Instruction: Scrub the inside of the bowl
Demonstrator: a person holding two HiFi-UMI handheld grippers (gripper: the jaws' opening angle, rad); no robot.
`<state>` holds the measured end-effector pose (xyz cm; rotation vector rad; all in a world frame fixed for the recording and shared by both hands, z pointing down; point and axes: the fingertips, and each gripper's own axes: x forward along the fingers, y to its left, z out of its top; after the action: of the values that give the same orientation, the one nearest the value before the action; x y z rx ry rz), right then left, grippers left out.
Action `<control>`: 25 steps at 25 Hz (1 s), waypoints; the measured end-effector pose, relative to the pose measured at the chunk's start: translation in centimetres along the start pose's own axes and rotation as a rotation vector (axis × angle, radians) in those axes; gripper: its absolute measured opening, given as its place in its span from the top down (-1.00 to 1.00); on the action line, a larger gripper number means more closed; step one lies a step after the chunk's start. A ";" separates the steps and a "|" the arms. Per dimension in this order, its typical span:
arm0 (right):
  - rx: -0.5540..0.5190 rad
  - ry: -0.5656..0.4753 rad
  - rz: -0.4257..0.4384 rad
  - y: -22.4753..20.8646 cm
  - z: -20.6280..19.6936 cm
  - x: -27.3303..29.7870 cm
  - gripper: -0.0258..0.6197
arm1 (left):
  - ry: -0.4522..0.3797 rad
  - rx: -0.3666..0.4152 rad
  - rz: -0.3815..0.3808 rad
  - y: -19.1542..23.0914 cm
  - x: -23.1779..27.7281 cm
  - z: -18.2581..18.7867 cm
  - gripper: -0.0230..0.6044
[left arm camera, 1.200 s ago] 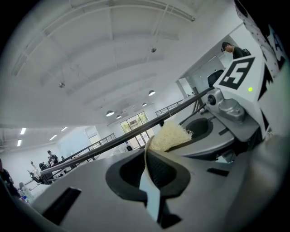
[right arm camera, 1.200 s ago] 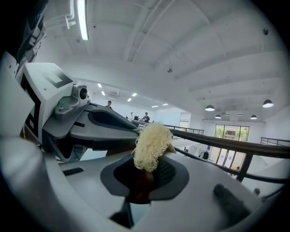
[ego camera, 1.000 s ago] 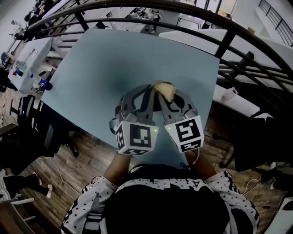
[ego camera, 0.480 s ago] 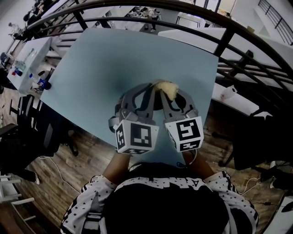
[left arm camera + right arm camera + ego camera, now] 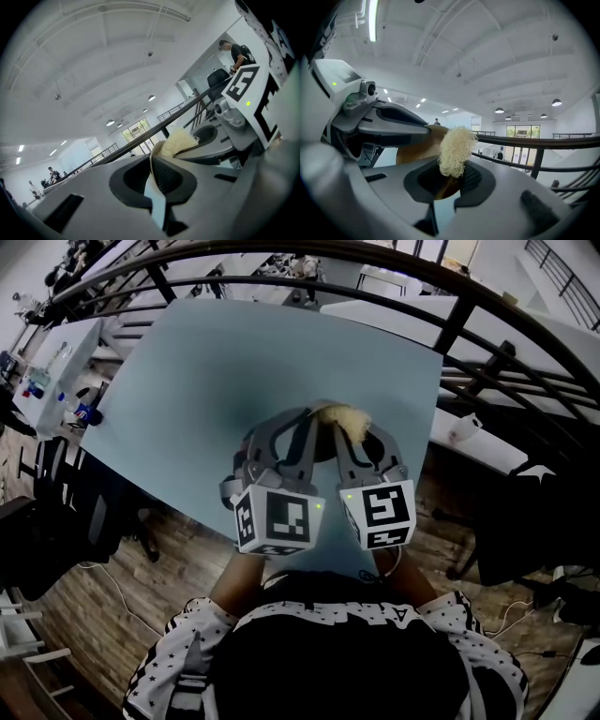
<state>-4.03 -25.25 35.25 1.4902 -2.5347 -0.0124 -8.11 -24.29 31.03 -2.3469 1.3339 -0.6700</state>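
Note:
Both grippers are lifted together above the blue table (image 5: 234,362). My left gripper (image 5: 311,427) is shut on the thin rim of a brown bowl (image 5: 415,147); that rim shows edge-on between its jaws as a pale strip (image 5: 152,165). My right gripper (image 5: 339,430) is shut on a pale yellow fibrous scrubber (image 5: 346,418), which sticks up from its jaws (image 5: 456,150) against the bowl. From the left gripper view the scrubber (image 5: 176,142) sits just past the rim, with the right gripper's marker cube (image 5: 244,83) behind it. The bowl's inside is mostly hidden.
A black curved railing (image 5: 450,324) runs along the table's far and right sides. Wooden floor (image 5: 141,587) lies below the table's near edge. A white table with bottles (image 5: 66,371) stands at the left, and dark chairs (image 5: 56,521) stand beside it.
The scrubber has shifted a little up and to the right against the bowl. Both grippers stay close together and keep their holds.

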 end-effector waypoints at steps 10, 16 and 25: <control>0.000 0.014 -0.015 -0.2 -0.8 -1.0 0.74 | -0.006 0.020 -0.009 -0.4 -0.4 0.8 0.85; 0.002 0.023 -0.012 -0.4 -1.6 -1.7 0.74 | -0.006 0.020 -0.008 -1.0 -0.3 1.1 0.85; 0.006 0.032 0.027 0.0 -1.9 -3.0 0.74 | -0.008 0.009 0.001 -1.8 -0.4 1.9 0.85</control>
<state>-2.29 -22.41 36.64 1.4466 -2.5316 0.0234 -5.97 -22.89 30.29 -2.3391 1.3253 -0.6644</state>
